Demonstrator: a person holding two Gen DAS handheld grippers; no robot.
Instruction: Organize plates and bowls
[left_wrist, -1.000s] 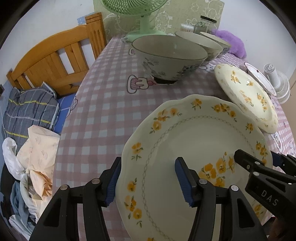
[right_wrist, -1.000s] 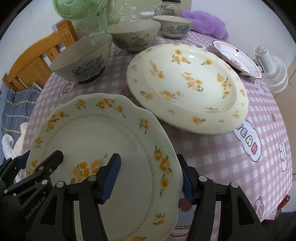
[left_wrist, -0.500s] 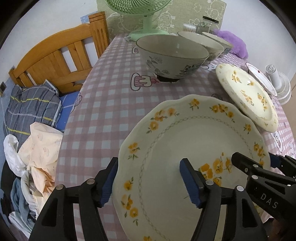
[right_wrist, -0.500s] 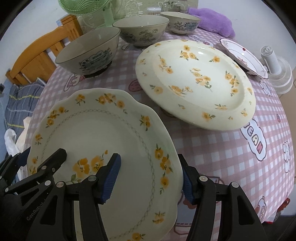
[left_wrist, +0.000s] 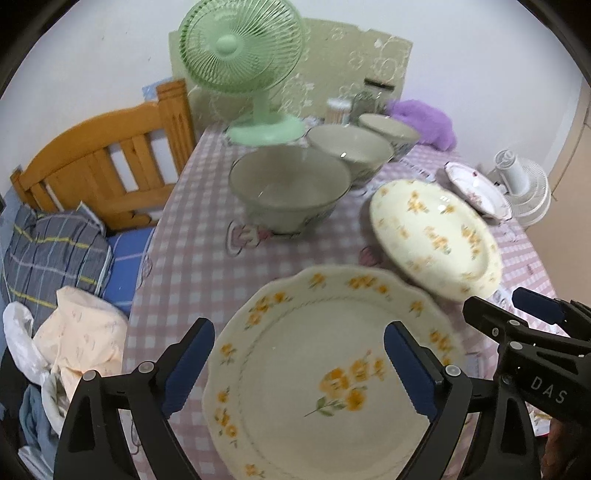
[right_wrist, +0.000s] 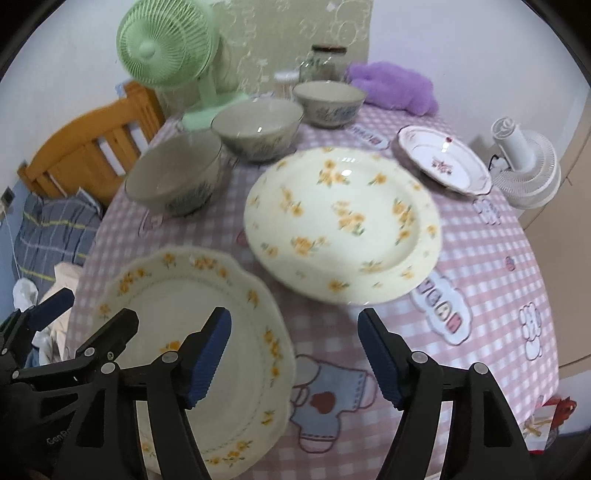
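Both my claws are letting go: the left gripper (left_wrist: 299, 363) and the right gripper (right_wrist: 295, 354) have jaws opening, pads clear of the scalloped plate (left_wrist: 325, 373), which lies on the near-left of the checked table (right_wrist: 498, 258). I should lift straight off its rim without nudging it. The round flowered plate (right_wrist: 343, 225) sits just beyond, far right, likely next to stack.

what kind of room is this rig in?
Most likely a bedroom or small one-room home: a wooden bed frame with rumpled bedding stands right beside the checked-cloth table, which holds plates, bowls and a green desk fan.
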